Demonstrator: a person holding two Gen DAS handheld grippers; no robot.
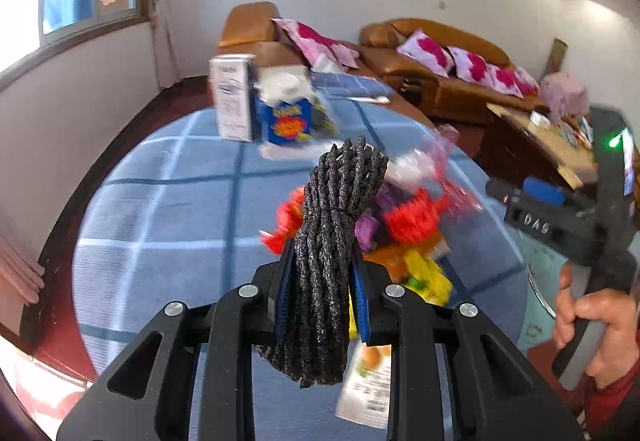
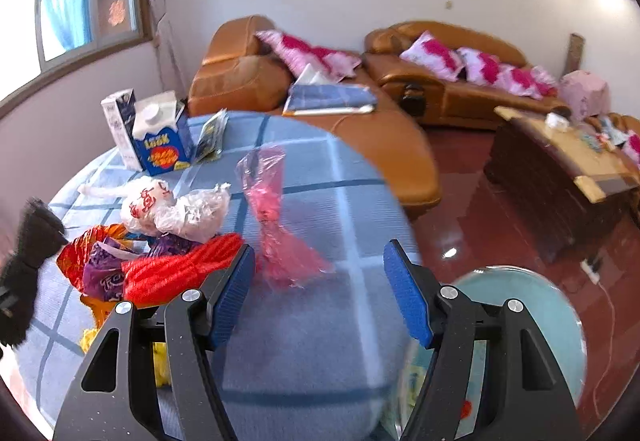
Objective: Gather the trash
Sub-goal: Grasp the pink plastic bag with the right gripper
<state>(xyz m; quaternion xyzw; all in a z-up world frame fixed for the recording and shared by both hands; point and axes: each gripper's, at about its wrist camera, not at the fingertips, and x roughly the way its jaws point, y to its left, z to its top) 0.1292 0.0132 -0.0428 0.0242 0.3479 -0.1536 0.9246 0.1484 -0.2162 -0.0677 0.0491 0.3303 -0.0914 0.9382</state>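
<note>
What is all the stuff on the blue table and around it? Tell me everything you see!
Rope bundle: one, dark grey, clamped in left gripper.
Rope bundle: one, red, on table in the pile.
Cartons: two, white and blue-white, far table edge.
Plastic bag: one, pink, before right gripper.
Plastic bags: crumpled, white, mid-table.
Wrappers: several, orange, purple, yellow, left pile.
Tablecloth: one, blue checked.
Bin: one, pale teal, beside table.
Sofas: tan, pink cushions.
Left gripper: shut.
Right gripper: open, empty.
Hand: holding the right gripper's handle.
</note>
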